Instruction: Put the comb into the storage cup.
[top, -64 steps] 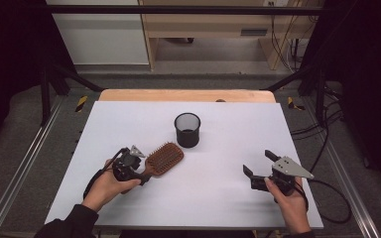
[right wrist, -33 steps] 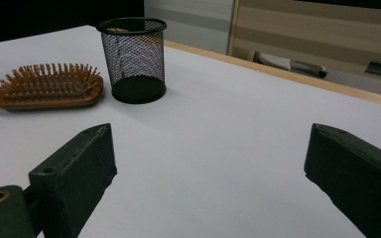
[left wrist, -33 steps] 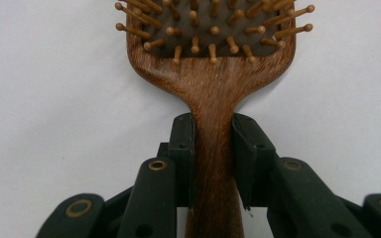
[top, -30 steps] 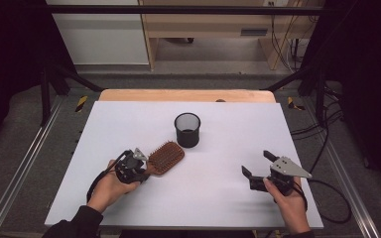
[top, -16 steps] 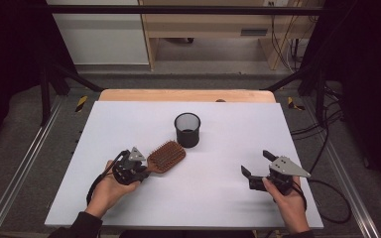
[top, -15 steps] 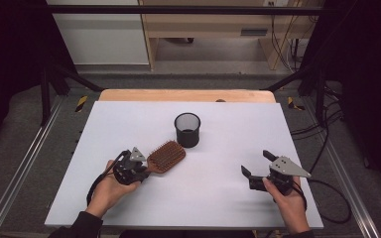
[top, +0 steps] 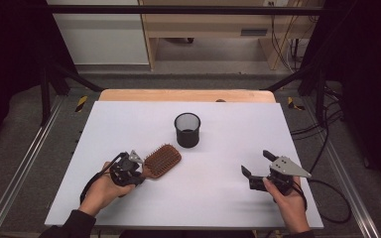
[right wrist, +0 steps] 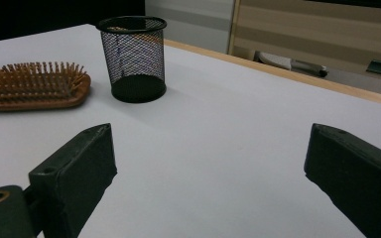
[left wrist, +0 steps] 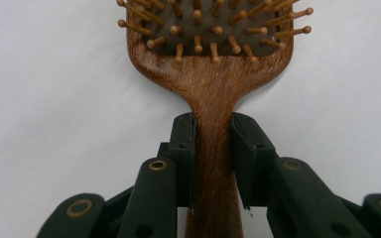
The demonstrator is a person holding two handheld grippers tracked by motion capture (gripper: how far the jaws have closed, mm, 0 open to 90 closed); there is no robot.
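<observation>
A wooden hairbrush (top: 162, 159) lies bristles up on the white table (top: 228, 134), left of centre. My left gripper (top: 138, 171) is shut on its handle; in the left gripper view both jaws press the sides of the hairbrush (left wrist: 213, 94) handle. A black mesh cup (top: 187, 129) stands upright behind the brush, empty as far as I can see. My right gripper (top: 258, 163) rests open near the front right of the table with nothing between its jaws. From the right gripper view the mesh cup (right wrist: 134, 59) and hairbrush (right wrist: 34, 87) sit ahead to the left of my right gripper (right wrist: 208, 163).
A wooden strip (top: 188, 95) borders the table's far edge. Cables (top: 327, 148) trail off the right side, and metal rails (top: 25, 163) run along the left. Bare table surface lies between the two grippers.
The left hand and the brush have shifted slightly toward the front of the table. The right gripper stays open in the same spot.
</observation>
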